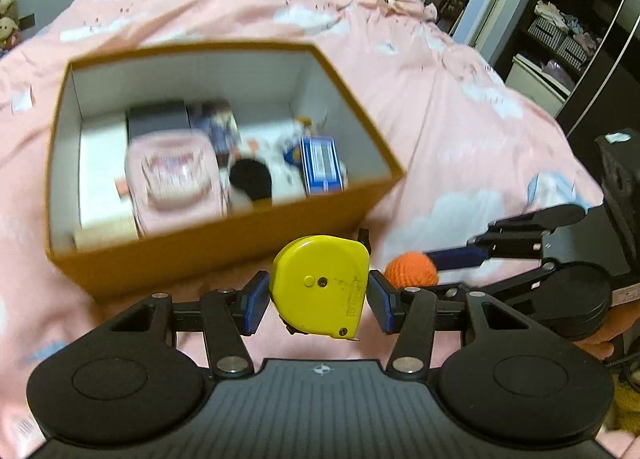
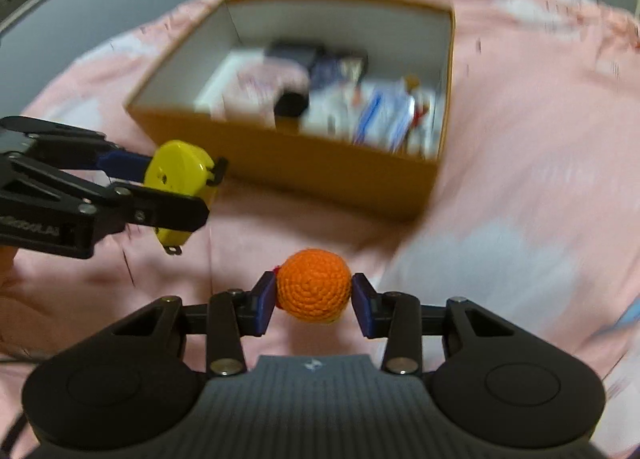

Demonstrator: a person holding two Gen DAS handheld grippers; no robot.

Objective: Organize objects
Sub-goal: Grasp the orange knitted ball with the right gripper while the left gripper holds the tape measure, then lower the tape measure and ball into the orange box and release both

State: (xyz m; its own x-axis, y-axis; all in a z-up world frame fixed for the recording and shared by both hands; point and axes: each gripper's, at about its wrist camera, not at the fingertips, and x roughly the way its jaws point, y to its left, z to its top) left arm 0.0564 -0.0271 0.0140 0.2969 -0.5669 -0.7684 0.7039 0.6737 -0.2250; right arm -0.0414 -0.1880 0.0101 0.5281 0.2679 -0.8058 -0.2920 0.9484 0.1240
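Holding 2 things clear of the bed: left claw (image 1: 318, 295) clamping a yellow tape measure (image 1: 320, 285), right claw (image 2: 314, 301) pinching an orange crocheted ball (image 2: 314, 285). Lying ahead on the far side of both, the open box (image 1: 224, 255), nearer the left claw.

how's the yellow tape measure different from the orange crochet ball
The tape measure is hard, flat-sided yellow plastic; the crochet ball is round, knitted orange yarn. The left gripper holds the tape measure; the right gripper holds the ball. Both are lifted off the pink bedspread, short of the box.
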